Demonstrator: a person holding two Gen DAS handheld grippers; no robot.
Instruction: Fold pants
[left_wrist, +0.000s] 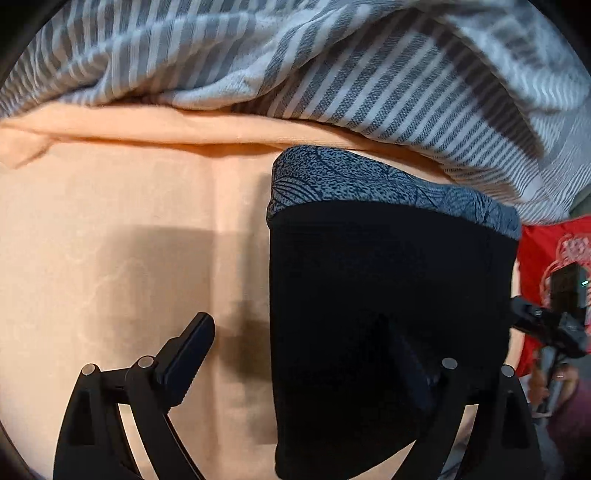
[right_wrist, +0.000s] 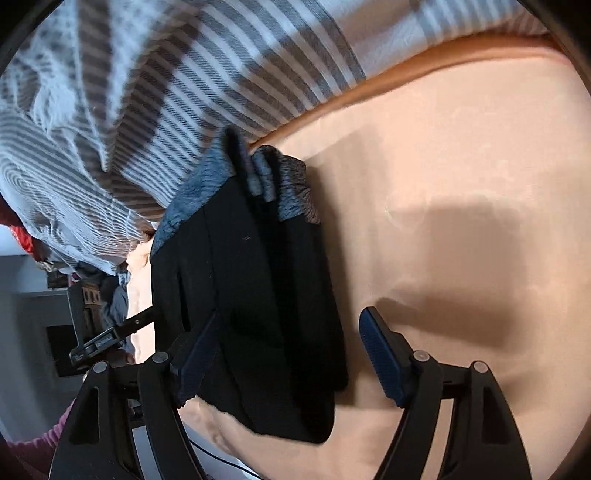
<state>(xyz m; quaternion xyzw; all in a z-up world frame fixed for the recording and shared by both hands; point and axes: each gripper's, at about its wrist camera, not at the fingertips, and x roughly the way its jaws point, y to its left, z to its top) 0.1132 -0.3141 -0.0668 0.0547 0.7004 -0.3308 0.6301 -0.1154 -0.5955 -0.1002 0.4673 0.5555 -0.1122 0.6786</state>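
On peach sheet (left_wrist: 110, 221), folded black pants (left_wrist: 388, 295), right-view creases

Left hand-held gripper (left_wrist: 303, 362) angled steeply down, jaws spread wide, nothing pinched between the pads (right finger hard to make out against dark cloth). Right hand-held gripper (right_wrist: 291, 354) likewise tipped down, jaws wide apart, pads (right_wrist: 382, 356) clamping nothing. Sleeve (right_wrist: 33, 448) glimpsed at lower left of right view.

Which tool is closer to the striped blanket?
Hard to tell; neither clearly. The left tool and the right tool both stand open over the near end of the black pants, well short of the striped blanket.
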